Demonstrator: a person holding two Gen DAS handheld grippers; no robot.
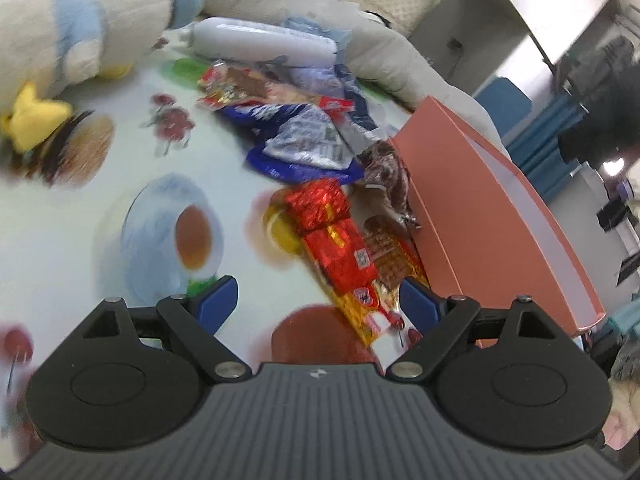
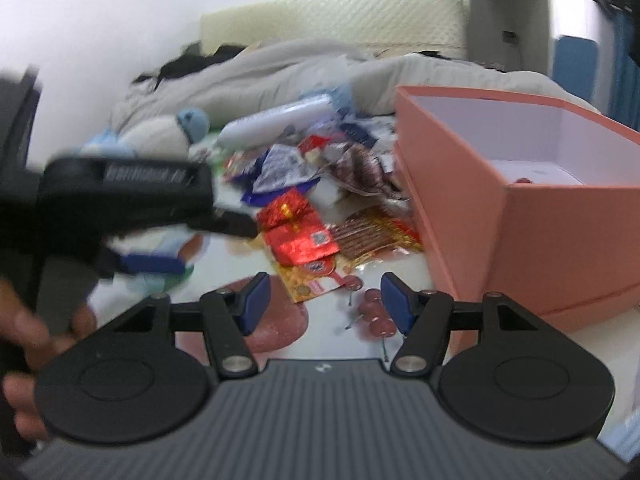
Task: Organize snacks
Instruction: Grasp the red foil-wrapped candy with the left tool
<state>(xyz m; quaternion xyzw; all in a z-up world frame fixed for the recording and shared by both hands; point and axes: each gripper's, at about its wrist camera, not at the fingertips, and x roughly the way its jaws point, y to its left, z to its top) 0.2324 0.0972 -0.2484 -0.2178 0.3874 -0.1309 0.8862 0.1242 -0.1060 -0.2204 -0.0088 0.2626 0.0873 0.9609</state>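
A bed with a rumpled grey duvet (image 2: 280, 68) and a cream headboard fills the back of the room, and laid over the bed is a printed cloth (image 1: 120, 160) showing cups, burgers and cherries; the snacks sit on that. The landmark here is the pink box (image 2: 520, 216), lidless, white inside, and nearly bare apart from something small and red at the bottom. It looks set out with its mouth up as the place the snacks are meant to go.

The snack heap (image 2: 312, 168) lies just beside the box's left wall, loose and overlapping, as if tipped out. Nearest the box's near corner is a long red and gold packet (image 1: 340, 248), flat on the cloth. Its long axis runs roughly alongside the box wall, the crinkled red end pointing away toward the headboard and the yellow end pointing back at both tools. A brown striped wrapper (image 1: 386, 176) touches the box wall farther along. Beyond it, farthest from the box, a white tube-shaped pack (image 1: 260, 40) lies crosswise next to a plush toy (image 1: 80, 40).

The left gripper (image 1: 316, 304) hangs low over the yellow end of that packet, fingers spread wide with nothing between them, probably lining up to take it by the short side. The right gripper (image 2: 324, 304) sits near the box's front corner over printed cherries, fingers apart and empty, no pad touching anything. A hand (image 2: 24, 336) shows blurred at the left edge.
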